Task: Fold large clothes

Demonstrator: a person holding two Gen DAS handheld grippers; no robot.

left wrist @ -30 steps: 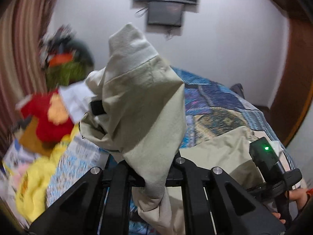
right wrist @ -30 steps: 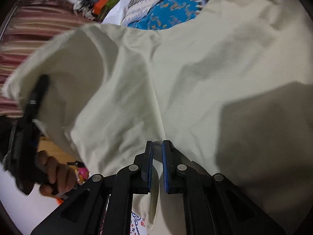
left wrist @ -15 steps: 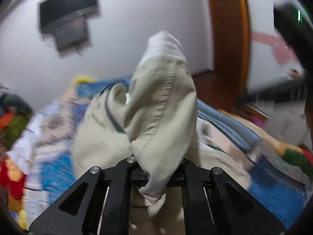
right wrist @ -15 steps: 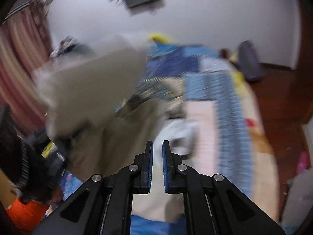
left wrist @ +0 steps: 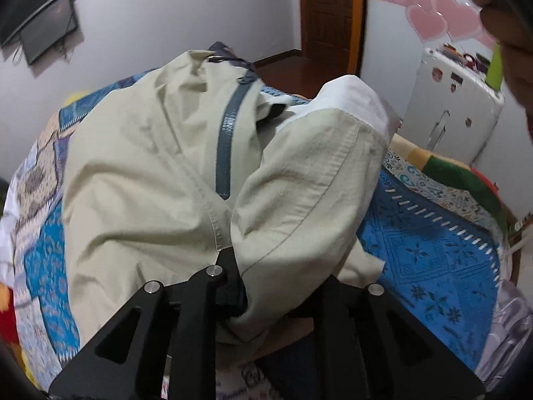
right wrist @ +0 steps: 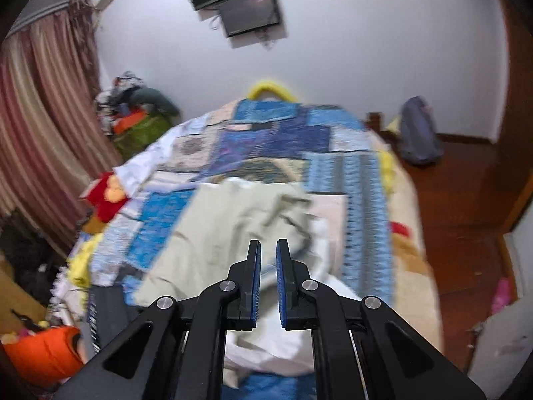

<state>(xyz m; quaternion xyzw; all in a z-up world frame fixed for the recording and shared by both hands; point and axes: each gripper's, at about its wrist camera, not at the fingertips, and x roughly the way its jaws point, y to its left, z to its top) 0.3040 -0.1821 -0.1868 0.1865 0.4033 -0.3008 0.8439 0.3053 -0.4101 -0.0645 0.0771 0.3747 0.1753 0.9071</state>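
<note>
- Left wrist view: the left gripper (left wrist: pixel 273 286) has swung round from the wall toward the door side. Its jaws are opening, with the cuffed sleeve of the pale beige cotton jacket (left wrist: pixel 150 180) bunched between them; whether the pads press it is hidden. The jacket's body lies toward 10 o'clock on the blue patchwork quilt (left wrist: pixel 429 253).
- Right wrist view: the right gripper (right wrist: pixel 267 280) has let go and pulled up; its blue pads stand nearly together, holding nothing. The jacket sits at 12 o'clock, mid-bed.
- Judgement: one fold laid; the sleeve is next.
</note>
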